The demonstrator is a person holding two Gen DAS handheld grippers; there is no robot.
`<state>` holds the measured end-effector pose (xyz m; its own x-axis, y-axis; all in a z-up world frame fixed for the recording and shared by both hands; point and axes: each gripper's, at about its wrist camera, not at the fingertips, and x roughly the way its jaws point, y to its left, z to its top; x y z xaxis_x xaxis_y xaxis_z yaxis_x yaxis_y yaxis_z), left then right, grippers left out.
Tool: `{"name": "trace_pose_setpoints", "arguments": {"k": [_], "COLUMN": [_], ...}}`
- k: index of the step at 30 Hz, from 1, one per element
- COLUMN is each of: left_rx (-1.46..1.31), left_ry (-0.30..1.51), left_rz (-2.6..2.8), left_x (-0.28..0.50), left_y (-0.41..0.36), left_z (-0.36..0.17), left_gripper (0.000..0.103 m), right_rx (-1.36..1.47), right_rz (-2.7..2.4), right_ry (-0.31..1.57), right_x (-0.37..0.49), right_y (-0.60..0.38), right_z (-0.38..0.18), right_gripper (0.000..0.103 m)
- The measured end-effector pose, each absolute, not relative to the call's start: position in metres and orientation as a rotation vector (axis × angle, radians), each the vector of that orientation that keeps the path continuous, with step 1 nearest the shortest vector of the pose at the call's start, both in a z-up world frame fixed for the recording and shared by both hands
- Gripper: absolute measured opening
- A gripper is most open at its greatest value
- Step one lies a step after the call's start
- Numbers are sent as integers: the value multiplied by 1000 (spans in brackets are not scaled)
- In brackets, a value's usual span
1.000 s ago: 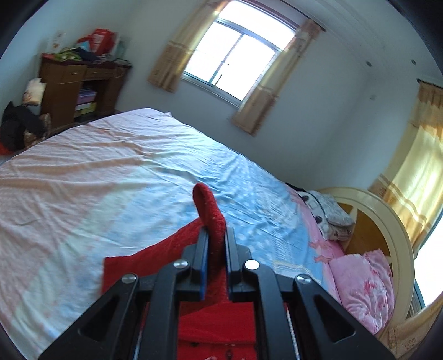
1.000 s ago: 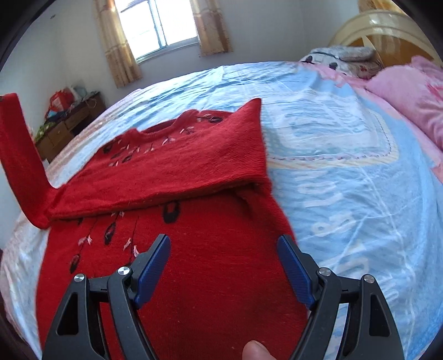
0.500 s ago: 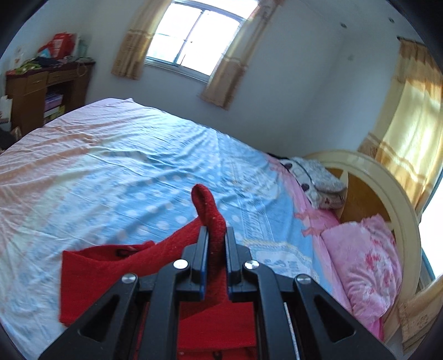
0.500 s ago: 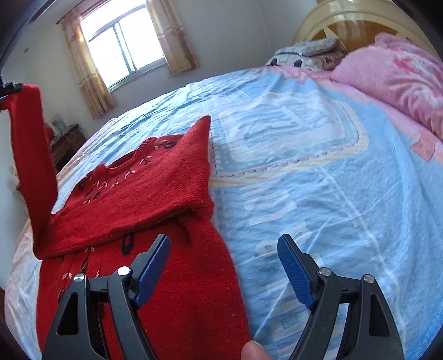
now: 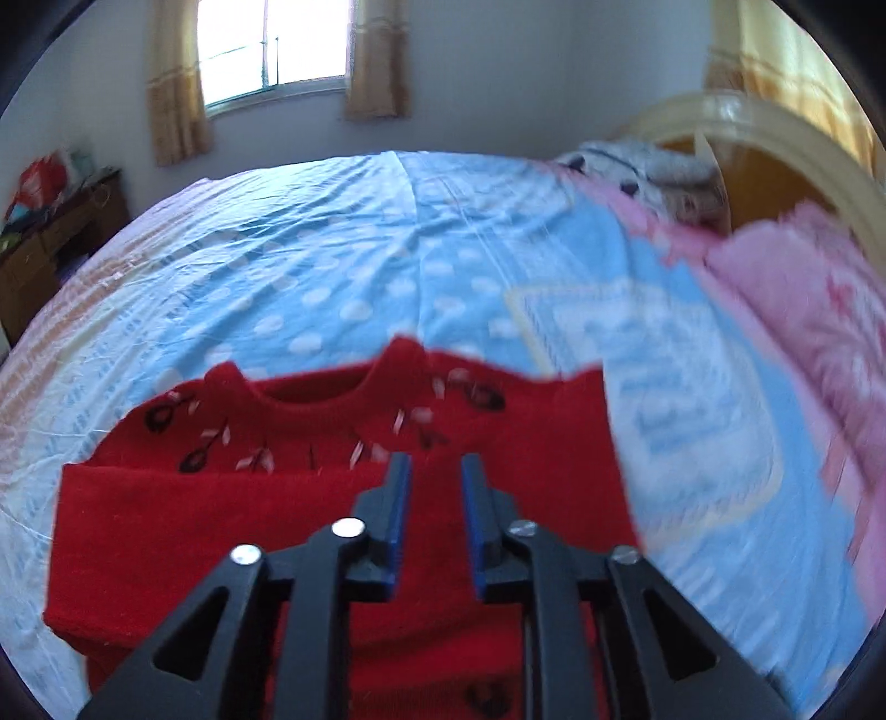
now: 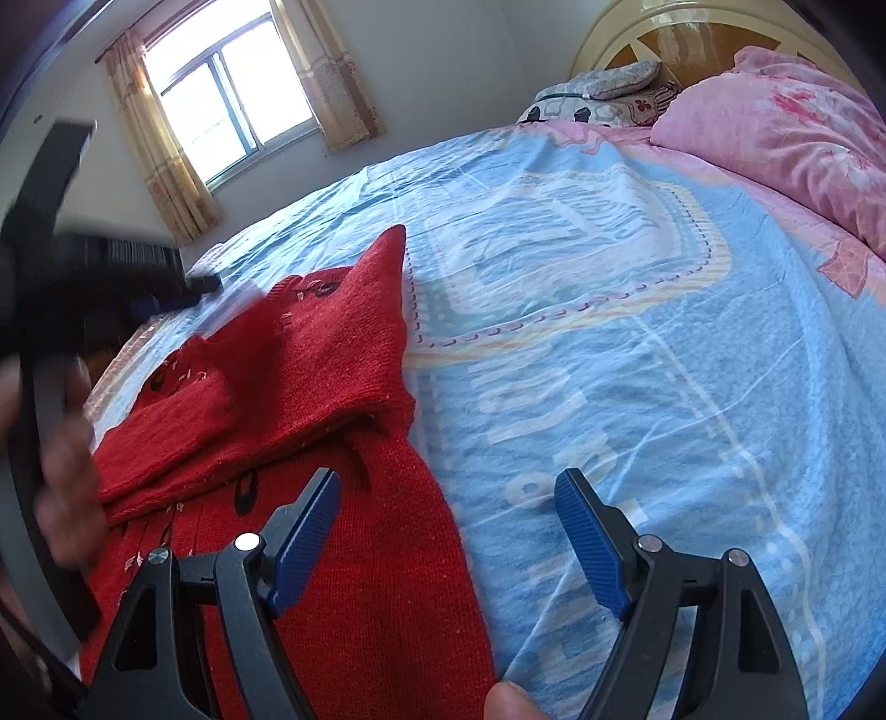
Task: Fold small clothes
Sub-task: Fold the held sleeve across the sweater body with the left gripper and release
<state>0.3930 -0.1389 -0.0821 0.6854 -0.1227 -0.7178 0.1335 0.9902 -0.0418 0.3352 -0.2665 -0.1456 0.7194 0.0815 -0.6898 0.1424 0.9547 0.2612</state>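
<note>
We note the left gripper (image 5: 434,498) has just let go of the sleeve, jaws slightly parted above the red sweater (image 5: 266,498) lying on the blue bedsheet (image 5: 354,266); sleeve fold done; right gripper (image 6: 446,531) gapes wide, empty

One red sweater (image 5: 310,515) lies on one bed (image 5: 343,266). Two pillows show: one pink (image 6: 775,138), one grey (image 6: 598,94). One window (image 5: 271,44), upper left, has two curtains (image 5: 177,83).
</note>
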Motion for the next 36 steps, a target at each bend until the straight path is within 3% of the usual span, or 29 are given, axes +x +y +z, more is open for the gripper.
{"name": "trace_pose_setpoints", "arguments": {"k": [4,5,10,18,22,25,28,36], "left_rx": [72,94,241,134,45,34,-16,-144], "left_ry": [709,680,625,806,797,784,809,750], "left_rz": [-166,-152,47,205,188,208,212,101], "left_x": [350,339,295,284,297,309,313,273], "left_y": [-115,-105,-36,63,73,78,87,100], "left_z": [-71,-69,-85,-133,-134,-138,-143,-138], "left_gripper": [70,75,76,77,78,88,89,96], "right_rx": [293,290,285,226,240,258,263,200], "right_rz": [-39,-39,-33,-41,-42,-36,-19,-22], "right_ry": [769,768,745,737,718,702,704,738], "right_x": [335,335,331,327,323,319,317,317], "right_y": [-264,-264,-263,-250,-253,-256,-256,-246], "right_z": [-146,-146,-142,-145,-147,-146,-143,-149], "right_gripper": [80,80,80,80,80,80,80,81]}}
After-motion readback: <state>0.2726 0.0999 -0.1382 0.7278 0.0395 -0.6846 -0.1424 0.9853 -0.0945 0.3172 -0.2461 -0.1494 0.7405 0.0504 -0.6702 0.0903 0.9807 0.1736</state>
